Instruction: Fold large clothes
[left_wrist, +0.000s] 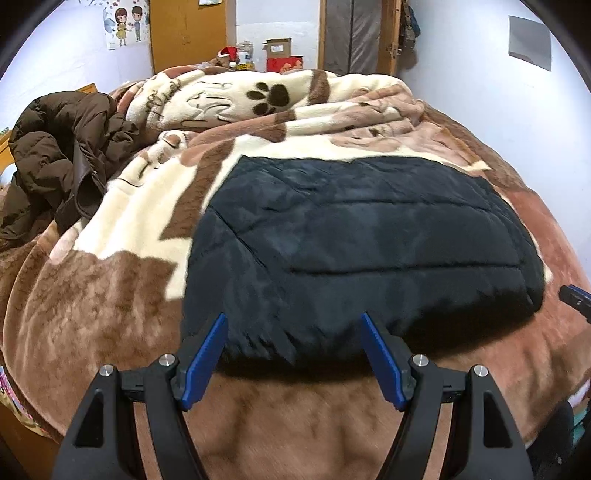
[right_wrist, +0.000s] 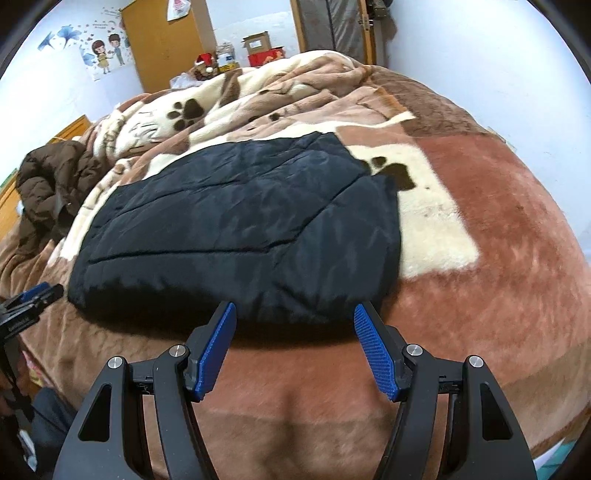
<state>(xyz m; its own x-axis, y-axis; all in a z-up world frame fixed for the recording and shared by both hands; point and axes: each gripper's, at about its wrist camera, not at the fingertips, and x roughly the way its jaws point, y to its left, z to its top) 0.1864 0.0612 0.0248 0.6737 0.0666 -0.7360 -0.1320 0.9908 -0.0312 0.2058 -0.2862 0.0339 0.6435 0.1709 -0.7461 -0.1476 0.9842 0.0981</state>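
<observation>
Black jacket (left_wrist: 354, 240) lies flat on the bed, already folded into a rough rectangle, quilted side up, long axis running left-right across the blanket (left_wrist: 122, 295). Its near edge sits just ahead of both grippers.

Left gripper (left_wrist: 293, 354) faces the near-left part of that edge, jaws spread wide, nothing between them; the tips look just short of the fabric, or barely over it. Right gripper (right_wrist: 293, 347) faces the near-right part, jaws likewise released and empty. Both are about equally close, each on its own half. In the right view the left gripper shows at the far left edge (right_wrist: 33, 295).

Judgement: the fold looks mostly done; a further fold would mean pinching the near edge at both corners and carrying it to the far edge.

A brown coat (left_wrist: 62, 158) is heaped at far left, well apart from the jacket. Bunched blanket folds rise beyond the far edge. Boxes (left_wrist: 282, 55) and clutter stand at the far wall. Nothing lies between the jaws and the near edge.
</observation>
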